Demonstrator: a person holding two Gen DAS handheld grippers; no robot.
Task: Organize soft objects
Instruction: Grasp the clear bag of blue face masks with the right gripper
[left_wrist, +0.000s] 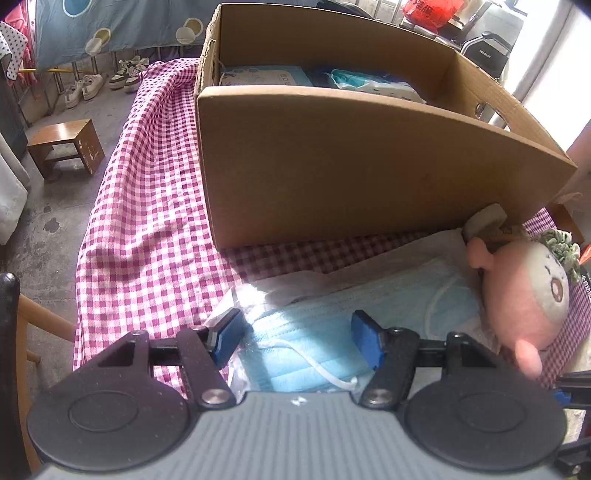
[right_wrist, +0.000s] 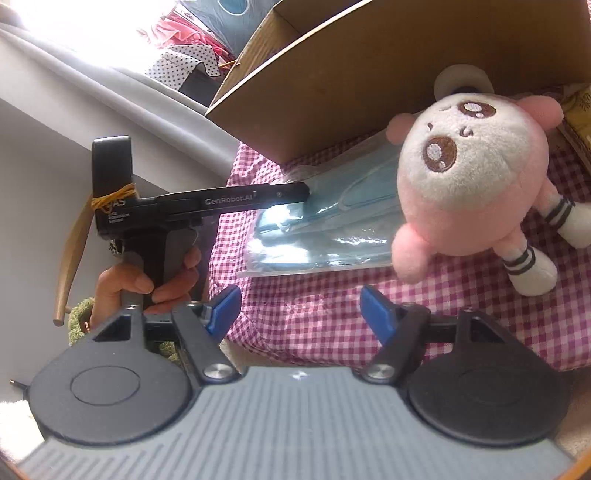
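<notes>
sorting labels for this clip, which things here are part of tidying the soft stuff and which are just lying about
Part of the job:
- pack of blue face masks, between the open left gripper fingers
- pink plush toy, ahead of the open right gripper
- cardboard box, already holding soft packs

Just lying about:
- wooden stool
- sneakers on the floor
- checked cloth covering the table
</notes>
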